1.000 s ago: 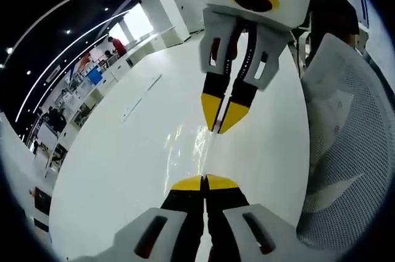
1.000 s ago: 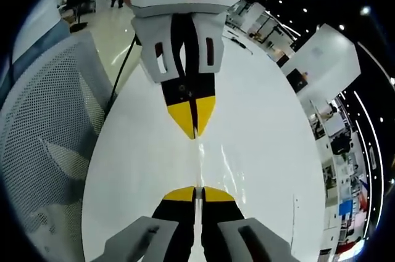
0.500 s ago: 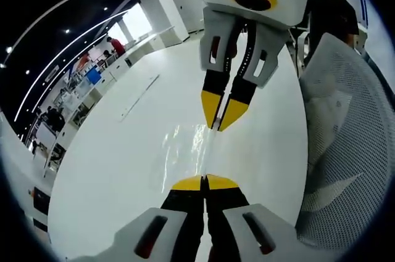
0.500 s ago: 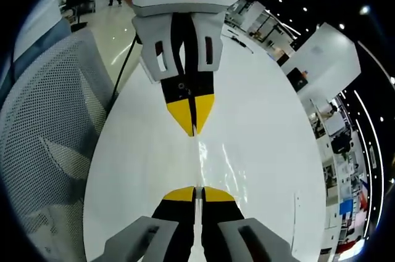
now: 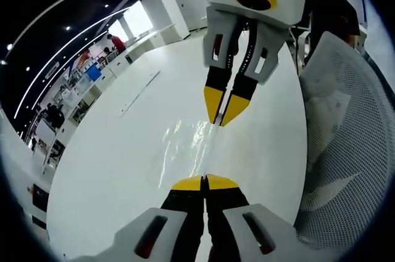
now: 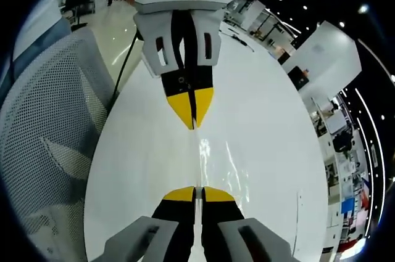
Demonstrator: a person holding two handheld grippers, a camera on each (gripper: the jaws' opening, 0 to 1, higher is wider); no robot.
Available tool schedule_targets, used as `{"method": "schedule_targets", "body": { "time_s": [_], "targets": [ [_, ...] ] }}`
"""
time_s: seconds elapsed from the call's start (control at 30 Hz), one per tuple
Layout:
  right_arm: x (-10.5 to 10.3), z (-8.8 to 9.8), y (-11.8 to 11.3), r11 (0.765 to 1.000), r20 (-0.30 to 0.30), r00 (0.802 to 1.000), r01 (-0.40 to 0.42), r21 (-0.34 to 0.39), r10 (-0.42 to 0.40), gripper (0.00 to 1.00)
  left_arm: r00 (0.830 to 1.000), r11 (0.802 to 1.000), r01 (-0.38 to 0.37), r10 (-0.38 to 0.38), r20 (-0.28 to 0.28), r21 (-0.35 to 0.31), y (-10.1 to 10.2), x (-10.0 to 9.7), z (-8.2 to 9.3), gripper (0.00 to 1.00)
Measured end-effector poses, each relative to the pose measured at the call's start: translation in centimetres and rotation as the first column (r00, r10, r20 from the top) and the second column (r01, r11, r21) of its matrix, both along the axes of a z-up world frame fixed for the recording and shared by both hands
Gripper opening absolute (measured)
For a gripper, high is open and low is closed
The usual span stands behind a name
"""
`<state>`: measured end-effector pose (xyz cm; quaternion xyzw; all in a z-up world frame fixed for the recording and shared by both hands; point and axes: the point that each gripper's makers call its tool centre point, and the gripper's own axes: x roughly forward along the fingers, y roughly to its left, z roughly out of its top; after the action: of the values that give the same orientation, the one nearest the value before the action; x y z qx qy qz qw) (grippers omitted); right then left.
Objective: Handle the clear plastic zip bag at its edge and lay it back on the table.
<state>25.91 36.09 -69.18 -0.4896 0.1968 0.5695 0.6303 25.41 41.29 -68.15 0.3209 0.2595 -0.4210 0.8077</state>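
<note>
A clear plastic zip bag (image 5: 185, 145) hangs stretched between my two grippers, just above the white table (image 5: 111, 176). In the left gripper view my left gripper (image 5: 204, 183) is shut on the bag's near edge. My right gripper (image 5: 221, 120) reaches in from the top, shut on the far end of that edge. In the right gripper view my right gripper (image 6: 196, 193) pinches the thin bag edge (image 6: 199, 157). The left gripper (image 6: 194, 124) faces it from above, also shut. The bag's film glints to the right of the edge.
A white mesh chair (image 5: 345, 145) stands close beside the table and appears again as the chair (image 6: 43, 139). A person in dark clothes (image 5: 333, 15) stands behind it. A thin strip (image 5: 139, 95) lies far out on the table. Desks and people fill the background.
The two grippers have drawn slightly apart, so the opposite gripper sits a little higher in each view. The bag's glinting film has spread wider over the table.
</note>
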Motion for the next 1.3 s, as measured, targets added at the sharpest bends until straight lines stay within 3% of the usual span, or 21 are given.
{"method": "schedule_targets", "body": {
  "time_s": [0.8,1.3],
  "targets": [
    [0.1,0.0,-0.3,1.000,0.014,1.000,0.002,-0.006,-0.002,0.00,1.000,1.000,-0.016,0.016,-0.003,0.000,0.6,0.0,0.0,0.00],
    [-0.3,0.9,-1.2,1.000,0.024,1.000,0.019,-0.005,-0.019,0.00,1.000,1.000,-0.019,0.019,0.006,-0.002,1.1,0.0,0.4,0.00]
  ]
}}
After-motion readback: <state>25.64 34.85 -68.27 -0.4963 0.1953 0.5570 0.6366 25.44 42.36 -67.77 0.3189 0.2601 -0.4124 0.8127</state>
